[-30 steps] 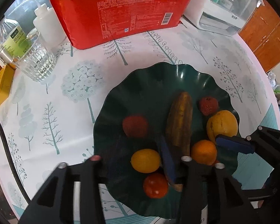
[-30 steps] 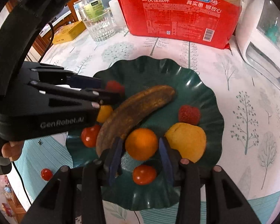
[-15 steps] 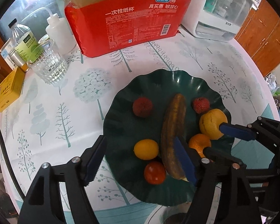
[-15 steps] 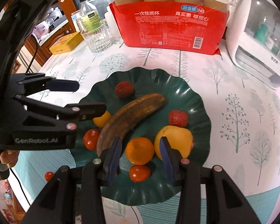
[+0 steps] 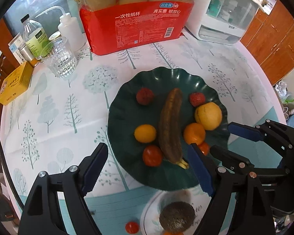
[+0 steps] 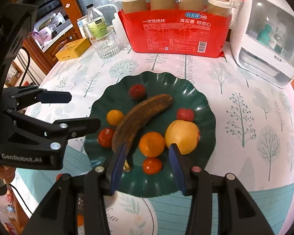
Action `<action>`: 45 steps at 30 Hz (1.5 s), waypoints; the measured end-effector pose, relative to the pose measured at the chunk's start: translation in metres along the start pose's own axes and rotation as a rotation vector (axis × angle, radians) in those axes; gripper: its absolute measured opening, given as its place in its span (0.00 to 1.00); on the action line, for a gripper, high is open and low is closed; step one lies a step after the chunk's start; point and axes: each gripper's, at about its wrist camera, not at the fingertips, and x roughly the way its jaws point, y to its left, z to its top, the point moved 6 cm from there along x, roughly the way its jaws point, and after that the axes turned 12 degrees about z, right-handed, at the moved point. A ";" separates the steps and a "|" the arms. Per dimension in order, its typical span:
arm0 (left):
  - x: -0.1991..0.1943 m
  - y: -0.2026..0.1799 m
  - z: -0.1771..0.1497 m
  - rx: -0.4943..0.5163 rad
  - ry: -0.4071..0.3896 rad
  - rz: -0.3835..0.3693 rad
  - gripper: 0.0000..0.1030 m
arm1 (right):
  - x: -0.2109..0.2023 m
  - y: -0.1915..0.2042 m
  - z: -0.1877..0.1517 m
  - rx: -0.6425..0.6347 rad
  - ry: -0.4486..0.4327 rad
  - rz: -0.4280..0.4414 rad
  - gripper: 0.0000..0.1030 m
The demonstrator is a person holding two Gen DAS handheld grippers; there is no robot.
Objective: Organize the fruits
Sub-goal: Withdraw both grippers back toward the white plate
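A dark green wavy plate (image 5: 162, 82) (image 6: 201, 105) holds a brown overripe banana (image 5: 170, 123) (image 6: 141, 115), an orange (image 5: 194, 133) (image 6: 151, 144), a yellow fruit (image 5: 208, 115) (image 6: 182, 137), a small yellow-orange fruit (image 5: 145, 133) (image 6: 114, 117), two red lychees (image 5: 144, 96) (image 6: 137, 91), and two tomatoes (image 5: 152, 155) (image 6: 152, 165). My left gripper (image 5: 147, 166) is open and empty above the plate's near edge. My right gripper (image 6: 147, 156) is open and empty, jaws either side of the orange and above it.
A red pack of paper cups (image 5: 135, 25) stands at the back, with a glass (image 5: 61, 58), bottles (image 5: 36, 37) and a yellow box (image 5: 14, 82) at left and a white appliance (image 5: 225, 13) at right. A white plate (image 5: 156, 205) with a kiwi (image 5: 176, 217) and a loose tomato (image 5: 131, 227) lie near me.
Both grippers have pulled back and up from the plate. The left gripper's jaws have opened wide. The fruits on the plate have not moved.
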 end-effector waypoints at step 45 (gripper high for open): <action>-0.120 -0.006 -0.144 -0.175 -0.152 0.034 0.80 | -0.080 0.057 -0.074 -0.030 -0.088 0.094 0.67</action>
